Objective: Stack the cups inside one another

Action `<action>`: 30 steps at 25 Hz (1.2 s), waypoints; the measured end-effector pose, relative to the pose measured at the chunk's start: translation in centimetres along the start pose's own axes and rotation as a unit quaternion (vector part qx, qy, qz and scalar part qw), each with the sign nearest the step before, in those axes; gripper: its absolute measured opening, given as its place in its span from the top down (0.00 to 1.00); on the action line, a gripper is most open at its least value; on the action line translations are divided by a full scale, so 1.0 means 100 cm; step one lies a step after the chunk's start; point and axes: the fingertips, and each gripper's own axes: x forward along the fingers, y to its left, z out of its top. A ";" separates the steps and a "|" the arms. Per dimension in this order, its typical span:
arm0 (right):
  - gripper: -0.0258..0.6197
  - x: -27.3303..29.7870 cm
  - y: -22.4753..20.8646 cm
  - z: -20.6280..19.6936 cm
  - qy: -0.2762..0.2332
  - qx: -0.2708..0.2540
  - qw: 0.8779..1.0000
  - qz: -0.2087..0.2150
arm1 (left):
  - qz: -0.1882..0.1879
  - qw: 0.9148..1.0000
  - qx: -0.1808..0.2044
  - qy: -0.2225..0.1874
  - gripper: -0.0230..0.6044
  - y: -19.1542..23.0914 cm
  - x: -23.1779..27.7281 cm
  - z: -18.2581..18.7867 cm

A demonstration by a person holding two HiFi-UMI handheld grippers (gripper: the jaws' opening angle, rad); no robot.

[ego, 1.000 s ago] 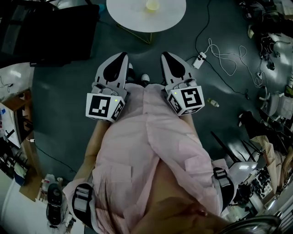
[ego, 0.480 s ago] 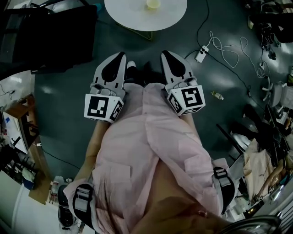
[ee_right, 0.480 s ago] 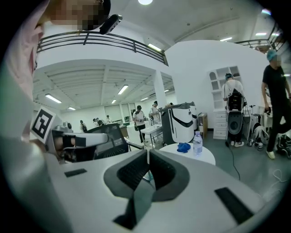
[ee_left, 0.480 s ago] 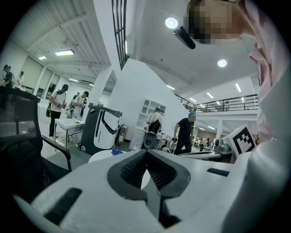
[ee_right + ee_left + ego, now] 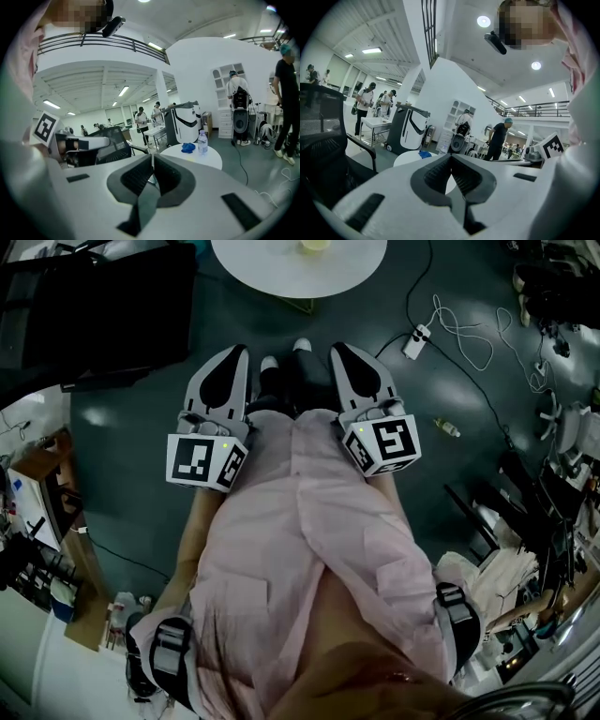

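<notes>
A pale yellow cup point(image 5: 314, 245) stands on a round white table point(image 5: 281, 268) at the top edge of the head view, well ahead of both grippers. My left gripper point(image 5: 236, 352) and right gripper point(image 5: 339, 352) are held side by side at waist height over the dark floor, both shut with nothing between the jaws. In the left gripper view the left gripper point(image 5: 451, 157) has its tips pressed together, pointing toward the table point(image 5: 405, 159). The right gripper point(image 5: 153, 157) also has its tips pressed together, and the table point(image 5: 199, 157) lies beyond them.
A blue cloth point(image 5: 188, 147) and a water bottle point(image 5: 202, 142) stand on the table. A black chair point(image 5: 94, 306) is at the upper left. A power strip with cables point(image 5: 419, 337) lies on the floor at right, beside cluttered gear point(image 5: 544, 484). Several people stand further off.
The left gripper has drifted slightly left and lower in the head view. The table has slid toward the top edge, and shoes now show between the grippers. Both jaws stay shut.
</notes>
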 end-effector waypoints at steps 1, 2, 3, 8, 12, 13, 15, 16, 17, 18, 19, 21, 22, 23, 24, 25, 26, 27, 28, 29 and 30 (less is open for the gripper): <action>0.91 0.002 -0.003 -0.001 0.002 0.002 1.000 -0.001 | 0.002 1.000 -0.002 0.002 0.94 0.002 0.003 -0.001; 0.91 0.004 -0.006 -0.001 0.004 0.005 1.000 -0.002 | 0.004 1.000 -0.004 0.005 0.94 0.004 0.006 -0.001; 0.91 0.006 -0.009 -0.001 0.005 0.007 1.000 -0.002 | 0.007 1.000 -0.006 0.007 0.94 0.006 0.010 -0.001; 0.91 0.018 -0.033 0.009 0.006 0.013 1.000 -0.002 | 0.016 1.000 -0.006 0.008 0.94 0.008 0.036 0.007; 0.91 0.032 -0.057 0.025 0.003 0.014 1.000 0.000 | 0.023 1.000 -0.007 0.001 0.94 0.008 0.064 0.019; 0.91 0.037 -0.062 0.027 0.002 0.015 1.000 0.001 | 0.025 1.000 -0.007 0.000 0.94 0.009 0.070 0.021; 0.91 0.047 -0.070 0.032 0.002 0.015 1.000 0.004 | 0.033 0.999 -0.008 -0.002 0.94 0.015 0.080 0.024; 0.91 0.052 -0.074 0.033 0.002 0.015 1.000 0.006 | 0.039 0.999 -0.009 -0.003 0.94 0.018 0.084 0.024; 0.91 0.057 -0.077 0.035 0.003 0.014 1.000 0.008 | 0.045 0.999 -0.010 -0.003 0.94 0.022 0.088 0.025; 0.91 0.061 -0.081 0.037 0.003 0.013 1.000 0.010 | 0.051 0.999 -0.012 -0.004 0.94 0.025 0.092 0.026; 0.91 0.065 -0.086 0.040 0.004 0.013 1.000 0.012 | 0.056 0.998 -0.014 -0.005 0.94 0.027 0.097 0.028; 0.91 0.071 -0.096 0.044 0.004 0.012 1.000 0.017 | 0.065 0.998 -0.017 -0.008 0.94 0.029 0.106 0.030; 0.91 0.075 -0.100 0.046 0.004 0.012 1.000 0.021 | 0.071 0.997 -0.018 -0.011 0.94 0.030 0.109 0.031; 0.91 0.078 -0.105 0.048 0.004 0.011 1.000 0.024 | 0.077 0.997 -0.019 -0.013 0.94 0.031 0.112 0.032; 0.91 0.081 -0.109 0.049 0.005 0.010 1.000 0.028 | 0.083 0.996 -0.021 -0.014 0.94 0.032 0.115 0.032; 0.91 0.084 -0.113 0.051 0.005 0.009 0.999 0.031 | 0.089 0.996 -0.023 -0.014 0.94 0.033 0.118 0.032; 0.91 0.088 -0.116 0.053 0.005 0.008 0.999 0.034 | 0.094 0.995 -0.024 -0.014 0.94 0.034 0.121 0.032; 0.91 0.091 -0.119 0.055 0.005 0.007 0.999 0.038 | 0.099 0.995 -0.025 -0.012 0.94 0.035 0.124 0.031; 0.91 0.094 -0.122 0.057 0.005 0.006 0.999 0.042 | 0.103 0.994 -0.025 -0.011 0.94 0.036 0.126 0.030; 0.91 0.096 -0.124 0.059 0.005 0.005 0.999 0.045 | 0.107 0.994 -0.025 -0.010 0.94 0.037 0.129 0.031; 0.91 0.098 -0.127 0.060 0.005 0.004 0.999 0.049 | 0.112 0.993 -0.024 -0.011 0.94 0.037 0.130 0.032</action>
